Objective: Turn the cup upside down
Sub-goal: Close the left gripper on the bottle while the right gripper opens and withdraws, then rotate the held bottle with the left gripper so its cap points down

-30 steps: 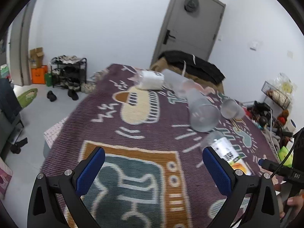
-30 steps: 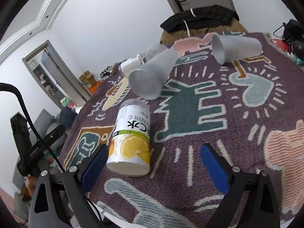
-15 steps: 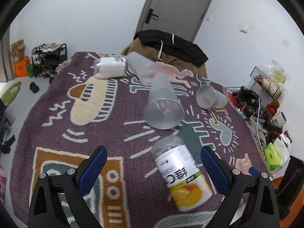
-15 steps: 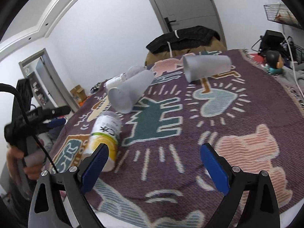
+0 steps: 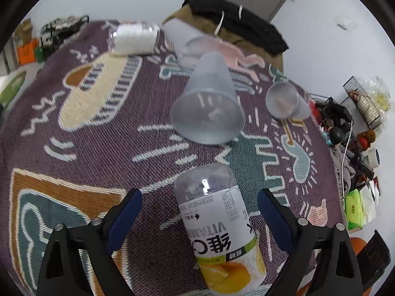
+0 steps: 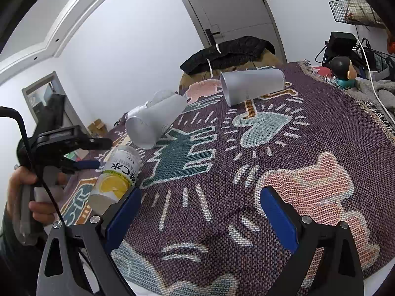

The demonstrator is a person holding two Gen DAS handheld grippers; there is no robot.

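Left wrist view looks down on a patterned woven blanket [image 5: 81, 133] where several cups lie on their sides; which one the task means is not certain, but the left gripper [image 5: 198, 215], jaws spread wide and empty, straddles a labelled bottle cup [image 5: 217, 224] with an orange printed on its wrap. Just beyond that bottle cup, mouth facing the camera, lies a frosted cup [image 5: 209, 98]; a smaller frosted cup [image 5: 286, 100] lies beyond it to the right. All look like thin translucent plastic: probably very light, smooth enough to slip, and easy to dent or roll away on the soft weave. A gentle squeeze across the mid-body, not at the flexible rim, seems safest. From the right wrist view, the person's left hand [image 6: 27, 192] holds its tool low and roughly level beside the bottle cup [image 6: 117, 175], while the right gripper [image 6: 200, 218] hovers over bare blanket, jaws also wide and empty.
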